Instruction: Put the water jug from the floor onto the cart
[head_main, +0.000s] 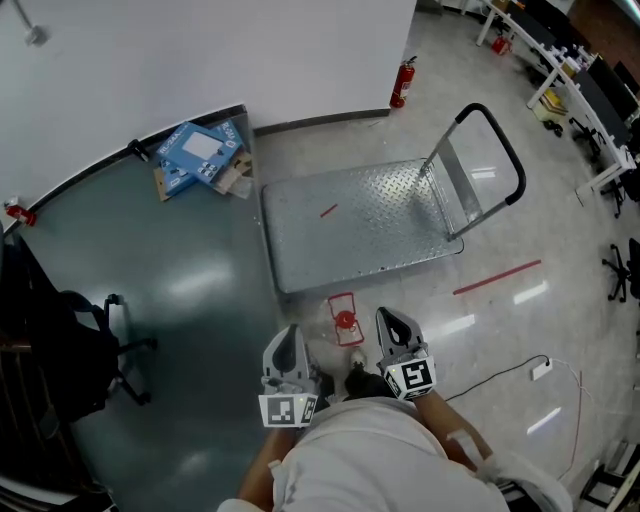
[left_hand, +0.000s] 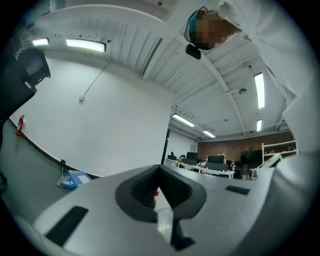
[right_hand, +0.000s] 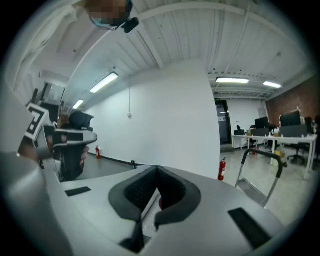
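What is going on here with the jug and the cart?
A person with a gripper in each hand stands over a clear water jug with a red cap, which sits on the floor just short of the grey metal platform cart. The left gripper and right gripper are both shut and empty; neither touches the jug.

The glossy floor (head_main: 200, 300), dark green at left and pale grey at right, carries a steel platform cart (head_main: 360, 225) at centre, a clear red-capped water jug (head_main: 345, 320) just below it, blue cartons (head_main: 200, 155) upper left, a fire extinguisher (head_main: 402, 83) at top and a red tape strip (head_main: 497, 277) at right.
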